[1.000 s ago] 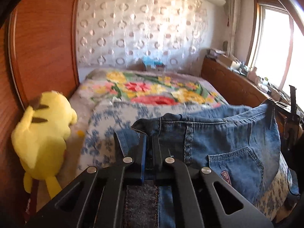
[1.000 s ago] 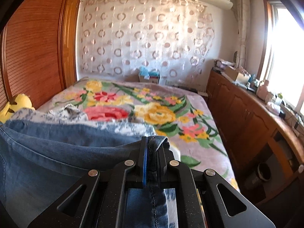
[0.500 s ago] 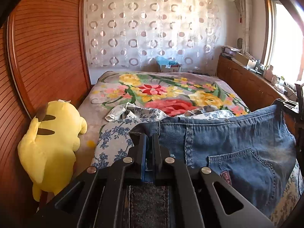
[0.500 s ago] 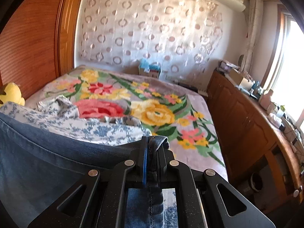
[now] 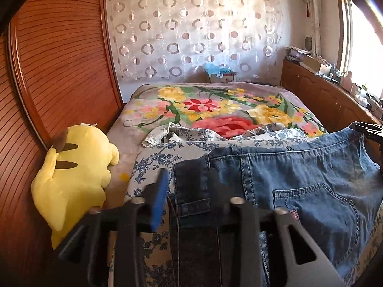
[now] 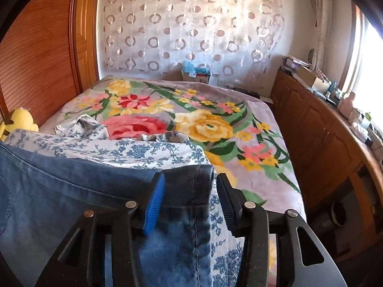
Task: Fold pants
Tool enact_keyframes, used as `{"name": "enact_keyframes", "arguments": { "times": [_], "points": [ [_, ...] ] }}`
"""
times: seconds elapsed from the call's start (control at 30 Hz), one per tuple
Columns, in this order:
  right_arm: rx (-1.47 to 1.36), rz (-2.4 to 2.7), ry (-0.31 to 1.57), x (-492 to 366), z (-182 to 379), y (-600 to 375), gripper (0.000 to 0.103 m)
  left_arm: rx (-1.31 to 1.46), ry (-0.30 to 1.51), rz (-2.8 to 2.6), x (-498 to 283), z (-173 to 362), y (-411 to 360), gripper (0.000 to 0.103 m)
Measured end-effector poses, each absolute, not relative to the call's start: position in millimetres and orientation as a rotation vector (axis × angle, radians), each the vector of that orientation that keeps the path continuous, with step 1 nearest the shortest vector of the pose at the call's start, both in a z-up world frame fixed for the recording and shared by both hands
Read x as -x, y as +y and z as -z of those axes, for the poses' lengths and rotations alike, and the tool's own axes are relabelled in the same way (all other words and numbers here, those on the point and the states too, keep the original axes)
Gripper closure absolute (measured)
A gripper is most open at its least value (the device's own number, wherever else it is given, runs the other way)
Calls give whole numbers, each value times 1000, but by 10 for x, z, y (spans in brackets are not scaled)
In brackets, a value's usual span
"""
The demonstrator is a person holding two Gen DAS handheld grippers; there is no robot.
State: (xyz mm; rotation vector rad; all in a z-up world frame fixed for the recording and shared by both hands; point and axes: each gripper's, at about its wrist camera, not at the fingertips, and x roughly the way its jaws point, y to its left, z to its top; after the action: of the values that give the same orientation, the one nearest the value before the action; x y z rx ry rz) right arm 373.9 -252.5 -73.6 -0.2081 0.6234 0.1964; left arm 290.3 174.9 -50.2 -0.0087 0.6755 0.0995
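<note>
Blue denim pants [image 5: 299,181] lie across the near end of the bed, waistband and back pocket up, on a blue-flowered white cloth. My left gripper [image 5: 189,186] is open, its fingers apart on either side of the waistband's left corner. My right gripper [image 6: 189,191] is open too, its blue-padded fingers either side of the waistband's right corner [image 6: 191,181]. The denim rests loose between both pairs of fingers. The pant legs are hidden below the view.
A yellow plush toy [image 5: 74,172] sits at the bed's left by the wooden wardrobe [image 5: 55,67]. The floral blanket [image 6: 191,119] covers the bed. A wooden cabinet with clutter [image 6: 323,124] runs along the right under the window. A small box [image 6: 195,73] stands by the curtain.
Both grippers have opened and let go of the waistband corners. The pants have come down onto the bed, and both views now sit lower and nearer the bed.
</note>
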Motion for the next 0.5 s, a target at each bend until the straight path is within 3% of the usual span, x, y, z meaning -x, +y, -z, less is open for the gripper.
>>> {"name": "enact_keyframes", "arguments": {
  "times": [0.13,0.2,0.3,0.5],
  "points": [
    [211,-201,639,-3684,765,-2618,55,6,692,-65,-2906,498,1661,55],
    [208,-204,653,-3684,776,-2657,55,4,691,-39,-2904,490,1566,38],
    [218,-203,680,-3713,790,-2667,55,13,683,12,-2904,483,1423,24],
    [214,-211,702,-3857,745,-2620,55,3,687,85,-2896,488,1118,23]
  ]
}}
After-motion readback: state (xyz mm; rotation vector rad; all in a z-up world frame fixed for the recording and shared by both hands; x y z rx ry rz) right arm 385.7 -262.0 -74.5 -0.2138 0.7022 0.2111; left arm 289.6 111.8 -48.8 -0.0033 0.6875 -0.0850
